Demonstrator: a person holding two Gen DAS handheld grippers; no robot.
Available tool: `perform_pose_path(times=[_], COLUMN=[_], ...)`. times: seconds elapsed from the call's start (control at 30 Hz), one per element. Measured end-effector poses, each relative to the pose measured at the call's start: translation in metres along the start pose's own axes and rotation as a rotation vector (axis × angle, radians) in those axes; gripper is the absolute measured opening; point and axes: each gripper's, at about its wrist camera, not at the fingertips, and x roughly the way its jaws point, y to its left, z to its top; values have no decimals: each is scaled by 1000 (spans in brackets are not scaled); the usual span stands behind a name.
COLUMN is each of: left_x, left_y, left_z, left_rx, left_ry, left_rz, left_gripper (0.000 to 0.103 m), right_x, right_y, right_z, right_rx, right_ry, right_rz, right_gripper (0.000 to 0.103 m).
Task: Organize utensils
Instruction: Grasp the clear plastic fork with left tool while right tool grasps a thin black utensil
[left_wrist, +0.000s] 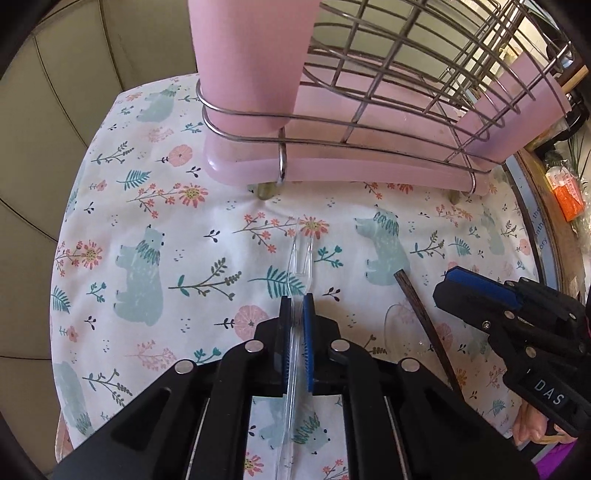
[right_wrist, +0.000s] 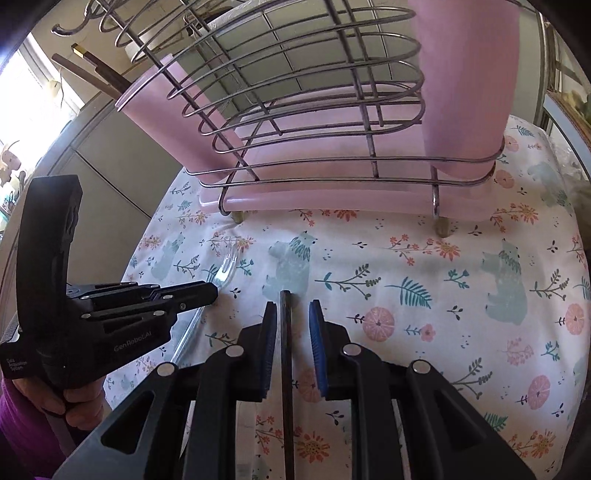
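My left gripper (left_wrist: 297, 301) is shut on a clear plastic fork (left_wrist: 300, 254), whose tines point toward the pink utensil rack (left_wrist: 332, 173). In the right wrist view the left gripper (right_wrist: 212, 291) shows at the left with the fork's tines (right_wrist: 226, 271) beyond its tip. My right gripper (right_wrist: 292, 308) is open around a dark brown chopstick (right_wrist: 285, 350) that lies on the cloth between the jaws, touching neither pad. In the left wrist view the right gripper (left_wrist: 452, 280) sits at the right beside the chopstick (left_wrist: 417, 306). Two more chopsticks (right_wrist: 96, 74) stand in the rack's pink cup (right_wrist: 177, 140).
The wire-and-pink rack stands at the back of a small table covered by a floral bear-print cloth (left_wrist: 147, 229). A tall pink cup (left_wrist: 247, 59) fills the rack's other end. A clear spoon-like item (left_wrist: 391, 325) lies by the chopstick. Tiled floor lies beyond the table edge.
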Motion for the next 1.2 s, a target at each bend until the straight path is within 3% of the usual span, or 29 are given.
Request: perform_pose_path(times=[0.33,0.5,0.6,0.87,1.2], left_x=[21,26,26,-1,-58], left_y=[-15,-23,-24,-7,-15], left_z=[13,16,14,1,-8], left_rx=[45,64,54,-23,-11], left_ry=[15,-15,-41,-113,-323], left_rz=[19,12,3,-83,-96], left_gripper=[11,11,10,9,9], right_x=[27,38,39,24,-22], right_y=[11,12,15,5,1], right_z=[13,15,15,12,10], right_rx=[-13,-5,-19,17,25], right_ry=[74,99,92,30,-119], right_rz=[-15,-31,-49,-26,-74], right_gripper=[18,18,9,7,6])
